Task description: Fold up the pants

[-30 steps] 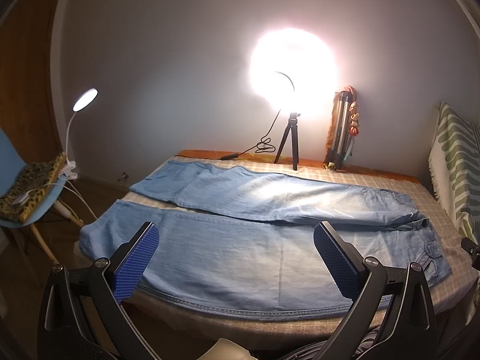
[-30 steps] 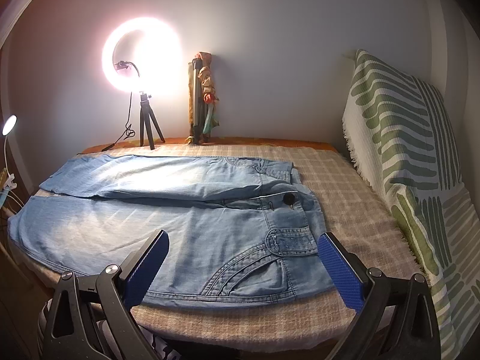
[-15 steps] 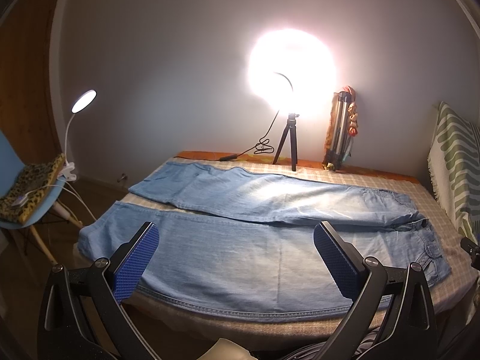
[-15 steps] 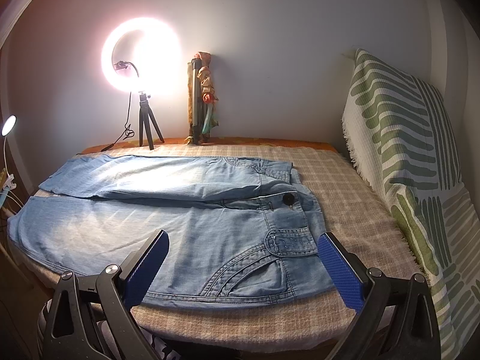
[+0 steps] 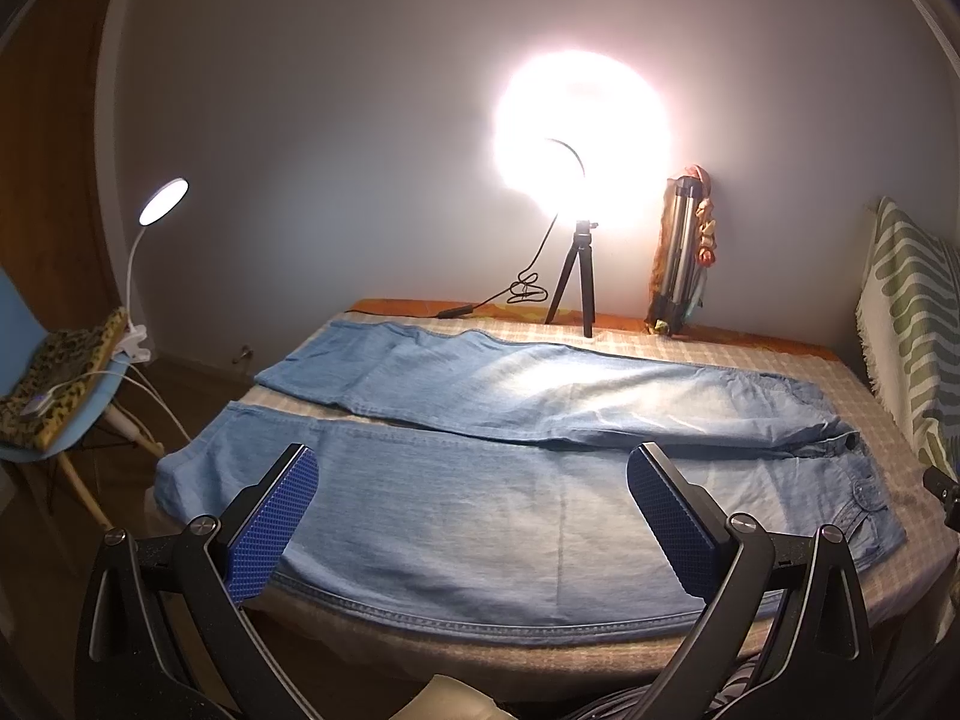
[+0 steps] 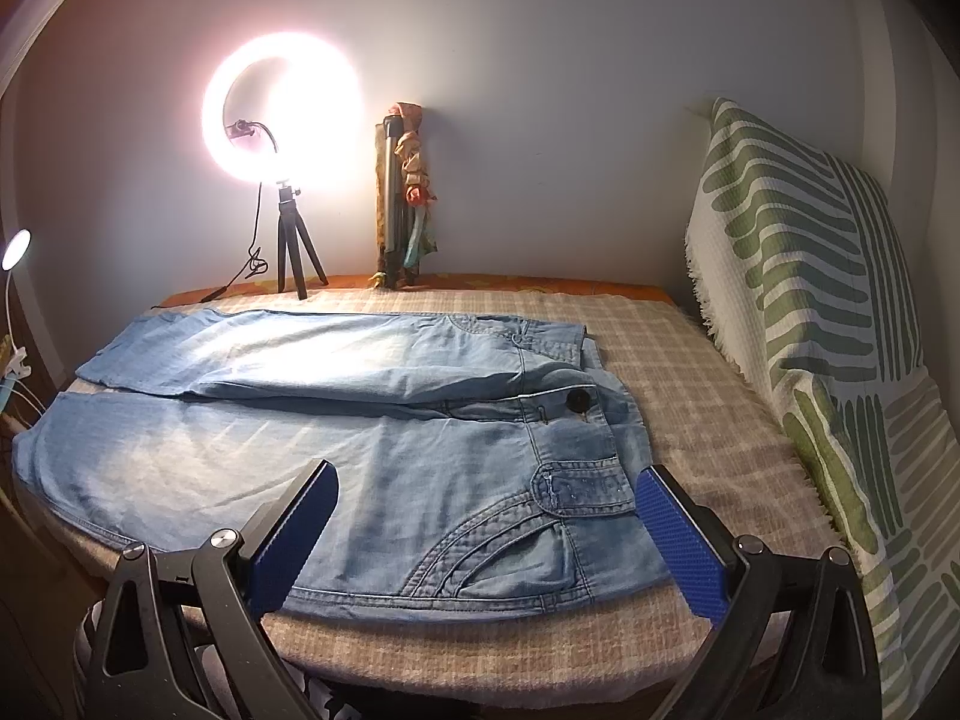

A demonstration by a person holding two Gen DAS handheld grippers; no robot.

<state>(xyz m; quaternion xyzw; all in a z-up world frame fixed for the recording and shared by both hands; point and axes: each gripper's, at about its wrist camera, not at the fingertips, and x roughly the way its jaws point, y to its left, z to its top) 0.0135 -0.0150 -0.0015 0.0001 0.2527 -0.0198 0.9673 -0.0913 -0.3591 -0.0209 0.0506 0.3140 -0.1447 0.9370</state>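
Light blue denim pants [image 5: 480, 480] lie flat and unfolded on the bed, legs side by side pointing left and waist to the right. In the right wrist view the pants [image 6: 372, 456] show their waistband, black button [image 6: 579, 401] and front pocket. My left gripper [image 5: 471, 516] hovers open over the near leg's lower edge, nothing between its blue pads. My right gripper [image 6: 483, 531] hangs open above the pocket and waist corner, holding nothing.
The bed [image 6: 690, 396] has a checked cover. A lit ring light on a tripod [image 5: 579, 192] and a folded tripod [image 5: 681, 252] stand by the far wall. A green-striped cushion [image 6: 828, 324] leans at the right. A chair [image 5: 54, 414] with a clip lamp [image 5: 162, 204] stands left.
Both views shift very slightly; the grippers stay open and the pants have not moved.
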